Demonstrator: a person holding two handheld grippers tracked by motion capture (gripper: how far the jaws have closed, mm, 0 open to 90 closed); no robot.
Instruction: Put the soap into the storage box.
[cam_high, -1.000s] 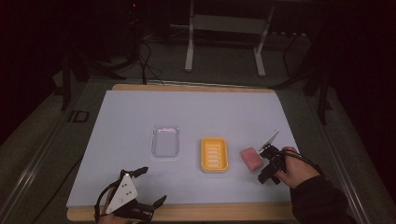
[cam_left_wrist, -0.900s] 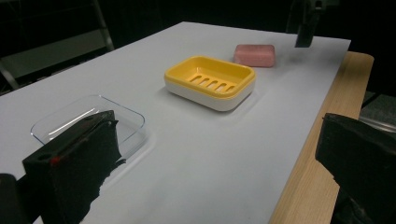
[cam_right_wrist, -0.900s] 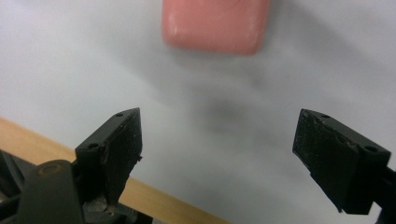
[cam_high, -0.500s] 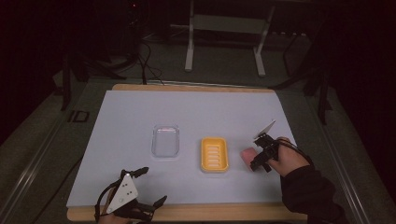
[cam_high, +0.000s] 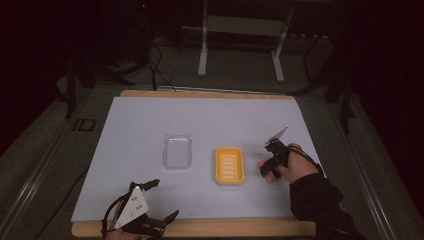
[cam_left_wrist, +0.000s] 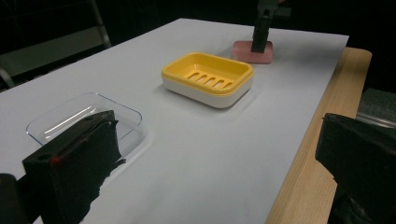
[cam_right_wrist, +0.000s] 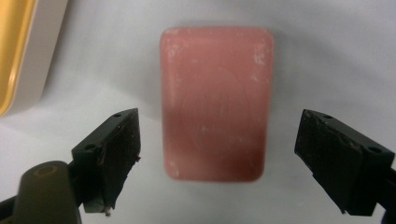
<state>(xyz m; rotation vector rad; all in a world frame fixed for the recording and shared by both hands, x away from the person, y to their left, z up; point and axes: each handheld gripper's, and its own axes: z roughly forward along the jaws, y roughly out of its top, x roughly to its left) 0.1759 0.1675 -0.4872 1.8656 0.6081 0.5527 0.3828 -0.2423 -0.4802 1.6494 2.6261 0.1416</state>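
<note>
We see the right gripper (cam_right_wrist: 215, 163), jaws spread (nothing clamped), straddling the pink rectangular soap bar (cam_right_wrist: 215, 100), which lies at three o'clock of the yellow slotted plastic soap dish (cam_high: 229, 165); left gripper (cam_high: 160, 202) likewise open.

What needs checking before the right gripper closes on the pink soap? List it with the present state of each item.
1. Right gripper open: ok.
2. Pink soap between its jaws, one on either side: ok.
3. Jaws low enough to grip the soap's sides: cannot tell.
4. Yellow soap dish empty and beside the soap: ok.
5. Left gripper open, parked at the table's near edge, out of the way: ok.
6. Clear lid lying apart from the dish: ok.
</note>
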